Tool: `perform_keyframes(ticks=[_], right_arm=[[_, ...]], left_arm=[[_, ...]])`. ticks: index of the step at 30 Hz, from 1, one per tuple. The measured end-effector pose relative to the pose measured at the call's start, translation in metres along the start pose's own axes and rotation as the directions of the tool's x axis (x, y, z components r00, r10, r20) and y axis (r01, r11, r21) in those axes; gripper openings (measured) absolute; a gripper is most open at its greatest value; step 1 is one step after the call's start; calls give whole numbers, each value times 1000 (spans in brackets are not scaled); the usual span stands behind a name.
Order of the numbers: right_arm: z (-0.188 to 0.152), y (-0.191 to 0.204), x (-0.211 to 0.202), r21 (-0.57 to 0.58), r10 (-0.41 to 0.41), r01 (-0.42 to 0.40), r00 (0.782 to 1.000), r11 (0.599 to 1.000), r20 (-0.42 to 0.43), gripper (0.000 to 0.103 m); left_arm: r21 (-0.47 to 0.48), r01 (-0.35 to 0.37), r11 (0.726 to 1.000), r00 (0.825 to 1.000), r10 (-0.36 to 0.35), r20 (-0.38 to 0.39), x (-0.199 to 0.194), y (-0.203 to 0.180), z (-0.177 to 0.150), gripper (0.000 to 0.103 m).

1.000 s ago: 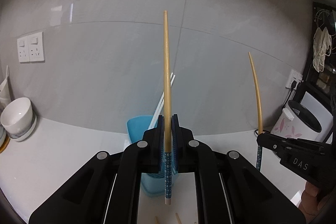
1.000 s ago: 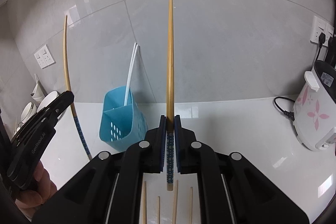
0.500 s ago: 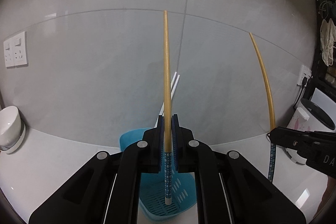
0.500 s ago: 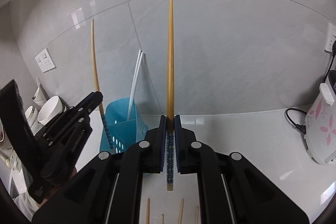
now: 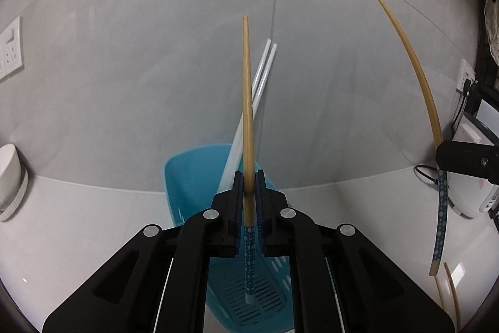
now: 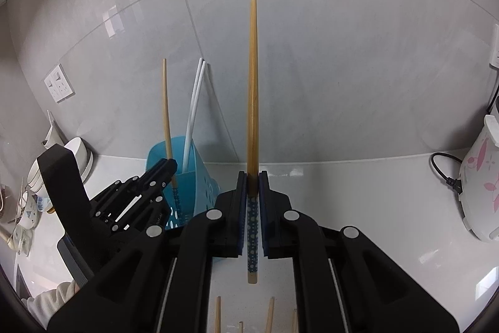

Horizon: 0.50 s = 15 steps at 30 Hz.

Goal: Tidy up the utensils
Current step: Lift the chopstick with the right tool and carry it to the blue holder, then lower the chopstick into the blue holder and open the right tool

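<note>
My left gripper (image 5: pixel 248 177) is shut on a wooden chopstick (image 5: pixel 248 120) with a blue dotted end. It holds the stick upright, and the dotted end reaches down inside the blue slotted utensil holder (image 5: pixel 187 173). Two white chopsticks (image 5: pixel 260 77) lean in that holder. My right gripper (image 6: pixel 253 177) is shut on a matching wooden chopstick (image 6: pixel 252 83), upright above the counter, to the right of the blue holder (image 6: pixel 199 186). In the right wrist view the left gripper (image 6: pixel 170 166) sits over the holder with its chopstick (image 6: pixel 166 108). The left wrist view shows the right gripper (image 5: pixel 443 159) with its chopstick (image 5: pixel 414 67).
Several more wooden chopsticks (image 6: pixel 218 314) lie on the white counter (image 6: pixel 358 186) below my right gripper. A white rice cooker (image 6: pixel 480 183) with pink flowers and a black cord stands at the right. White bowls (image 6: pixel 79 155) are stacked at the left, near wall sockets (image 6: pixel 59 83).
My left gripper has moved down and toward the blue holder, and its chopstick's dotted end now sits inside it. My right gripper has shifted slightly and still holds its chopstick.
</note>
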State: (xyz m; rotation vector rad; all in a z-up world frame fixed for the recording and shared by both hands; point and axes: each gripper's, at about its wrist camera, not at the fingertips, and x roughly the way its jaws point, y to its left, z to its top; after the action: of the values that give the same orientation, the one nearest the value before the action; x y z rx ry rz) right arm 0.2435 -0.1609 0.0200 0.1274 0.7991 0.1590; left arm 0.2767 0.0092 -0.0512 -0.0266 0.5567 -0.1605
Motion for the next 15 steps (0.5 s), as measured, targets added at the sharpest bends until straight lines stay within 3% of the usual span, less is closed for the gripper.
perform_keyframes(ticks=[3,6,8,10,13,15], right_arm=[[-2,2,2,-6,-3,3,1000,1000,-2,7],[-4,5,4,-11,2,-2,1000,1000,-9,7],[-3,8,4,-18,11,-11,1000,1000,-7,7],[-2,10,3,-23,24,-24,1000,999,3,7],[1,17,3,-26,55,-55,998,998,18,7],[2,23,5,-31,73,-72,997,997,28,7]], left_arm=[[-6,9,1000,1000,-9,-12,-2,-5,1,9],[-22,0,1000,1000,0,-26,-9,-1,3,18],[-46,-9,999,999,8,-33,-21,7,7,33],[-70,-22,997,999,19,-33,-32,13,8,60],[-96,-44,994,998,41,-38,-50,23,9,81],[-110,-56,992,997,50,-50,-59,29,9,87]])
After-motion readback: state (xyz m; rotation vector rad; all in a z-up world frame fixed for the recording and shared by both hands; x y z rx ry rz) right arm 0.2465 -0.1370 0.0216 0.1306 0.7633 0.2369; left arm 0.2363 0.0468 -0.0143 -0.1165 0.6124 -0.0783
